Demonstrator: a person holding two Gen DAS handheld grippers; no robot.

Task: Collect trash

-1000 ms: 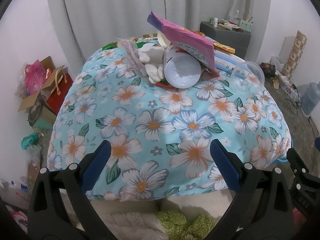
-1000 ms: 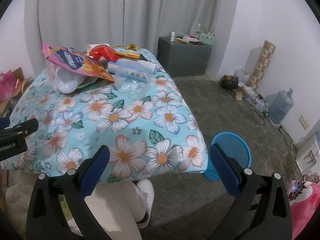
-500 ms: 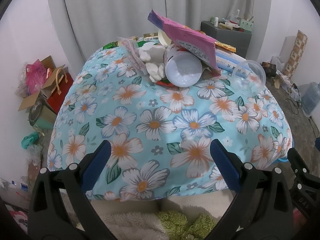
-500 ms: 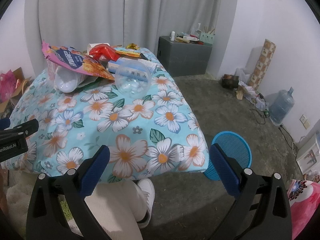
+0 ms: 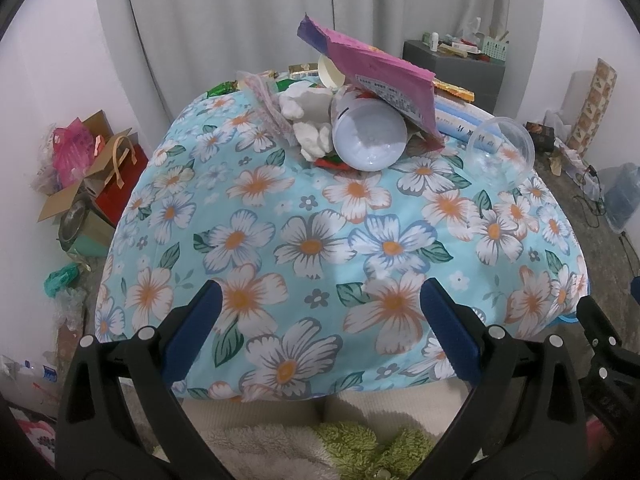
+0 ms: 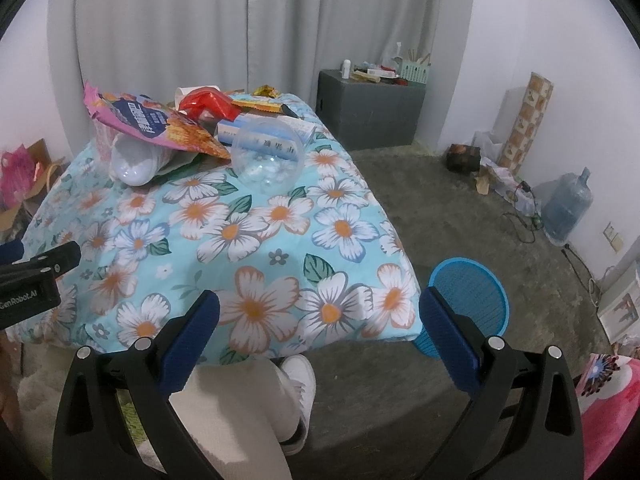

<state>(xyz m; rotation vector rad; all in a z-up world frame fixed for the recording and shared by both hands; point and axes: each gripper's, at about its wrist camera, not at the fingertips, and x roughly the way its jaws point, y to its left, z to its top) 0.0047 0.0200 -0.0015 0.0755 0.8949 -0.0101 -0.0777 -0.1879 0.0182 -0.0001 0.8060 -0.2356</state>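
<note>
A pile of trash sits at the far side of the flowered table [image 5: 312, 248]: a pink snack bag [image 5: 380, 76], a white cup on its side [image 5: 368, 136], crumpled white tissue [image 5: 308, 116] and a clear plastic bowl [image 5: 502, 148]. The right wrist view shows the snack bag [image 6: 152, 124], the cup [image 6: 134, 164], the clear bowl [image 6: 268, 158] and a red wrapper [image 6: 208, 102]. A blue trash basket [image 6: 470, 300] stands on the floor by the table's right corner. My left gripper [image 5: 318, 326] and right gripper [image 6: 318, 322] are both open and empty, near the table's front edge.
A grey cabinet [image 6: 372, 108] with small items stands at the back. Boxes and bags [image 5: 84, 172] lie on the floor at the left. A water jug [image 6: 568, 208] and cables are at the right wall. The person's leg and shoe [image 6: 296, 376] are below the table.
Both grippers have moved slightly forward toward the table; the trash pile looks a little nearer. Nothing was grasped or moved.
</note>
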